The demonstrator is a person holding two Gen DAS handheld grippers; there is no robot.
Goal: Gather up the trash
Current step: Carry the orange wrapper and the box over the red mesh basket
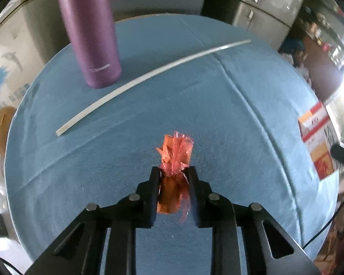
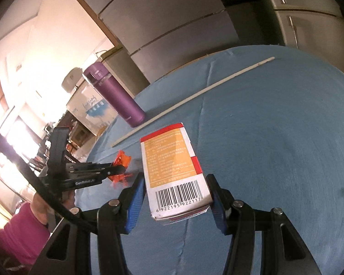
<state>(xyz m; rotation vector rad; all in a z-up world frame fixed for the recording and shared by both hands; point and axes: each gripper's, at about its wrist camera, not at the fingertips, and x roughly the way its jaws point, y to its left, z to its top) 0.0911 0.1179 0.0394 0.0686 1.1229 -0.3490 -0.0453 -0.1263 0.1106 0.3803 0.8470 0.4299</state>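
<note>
While the left gripper [image 1: 173, 171] has its two black jaws pressed narrow on the orange wrapper [image 1: 175, 160], the grip sits only on the twisted waist of the crinkled film, so it is light and can slip. The wrapper's lower part lies between the fingers and its upper tuft stands out past the tips, over the blue tablecloth [image 1: 240, 114]. I think the good way is to lift straight up and slowly, without a swing, because thin film can slide out of flat pads.

On the other side, the right gripper [image 2: 175, 197] holds the small carton [image 2: 172, 167] by its two long sides, near the barcode end, with the blue pads touching the cardboard. The carton seems to be raised off the cloth and tilted, with most of its length standing out beyond the tips. It should be kept steady and not squeezed harder, since an empty box can cave in.

Further out, the purple bottle [image 1: 89, 29] stands upright at the far edge, and the long white strip [image 1: 137, 82] lies just beside its base. Both hands should carry their trash away without sweeping toward these two. No bin shows in either view, so I cannot tell where the pieces must go.
</note>
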